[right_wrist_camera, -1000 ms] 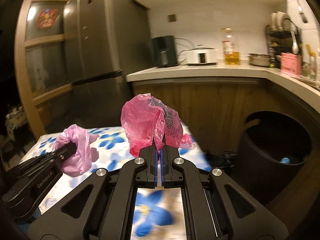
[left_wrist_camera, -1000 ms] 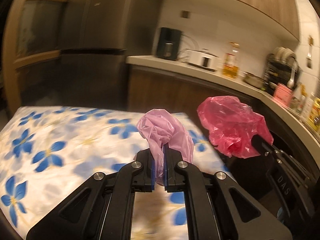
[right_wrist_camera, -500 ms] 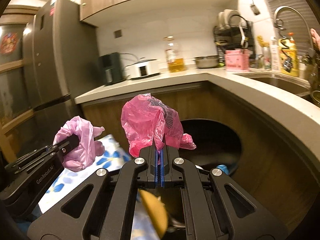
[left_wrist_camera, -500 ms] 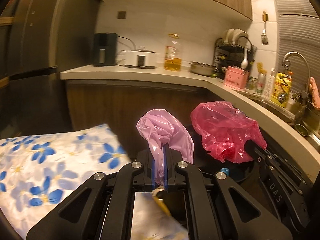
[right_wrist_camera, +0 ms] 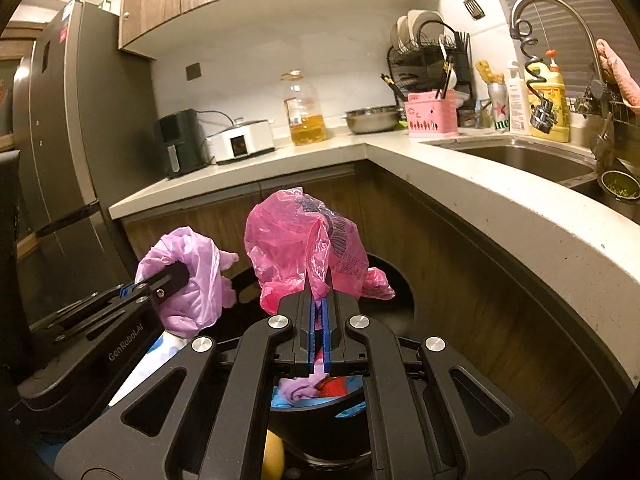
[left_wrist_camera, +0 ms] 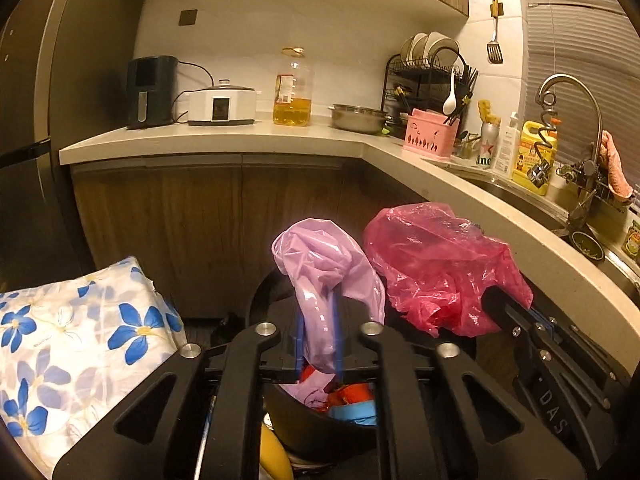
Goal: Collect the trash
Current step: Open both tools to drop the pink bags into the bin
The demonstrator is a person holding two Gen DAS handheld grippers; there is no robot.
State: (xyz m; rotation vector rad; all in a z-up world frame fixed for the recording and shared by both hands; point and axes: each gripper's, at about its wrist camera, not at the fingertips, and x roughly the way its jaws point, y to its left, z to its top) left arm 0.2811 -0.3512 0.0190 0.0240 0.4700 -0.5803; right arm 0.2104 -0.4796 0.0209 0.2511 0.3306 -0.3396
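Observation:
My left gripper [left_wrist_camera: 318,320] hovers over a black trash bin [left_wrist_camera: 312,428]. Its jaws are opening, and a crumpled purple plastic bag [left_wrist_camera: 324,256] stands loosely between the parted blue pads. Just to its right, my right gripper [left_wrist_camera: 492,296] is shut on a pink plastic bag [left_wrist_camera: 436,256]. In the right wrist view the pink bag [right_wrist_camera: 296,240] is pinched between the closed pads of the right gripper [right_wrist_camera: 319,300], over the bin [right_wrist_camera: 404,292]. There the left gripper [right_wrist_camera: 176,276] carries the purple bag [right_wrist_camera: 192,280] at the left. Red, blue and purple trash lies in the bin.
A table with a blue-flowered cloth [left_wrist_camera: 80,340] stands at the left. The L-shaped counter [left_wrist_camera: 240,136] wraps around behind and right of the bin, with a sink [right_wrist_camera: 520,156] on the right. A fridge [right_wrist_camera: 60,160] stands far left. Something yellow [left_wrist_camera: 274,456] lies below the left gripper.
Both grippers swung right from above the flowered table to above the bin, each carrying its bag. The left jaws have parted wider around the purple bag.

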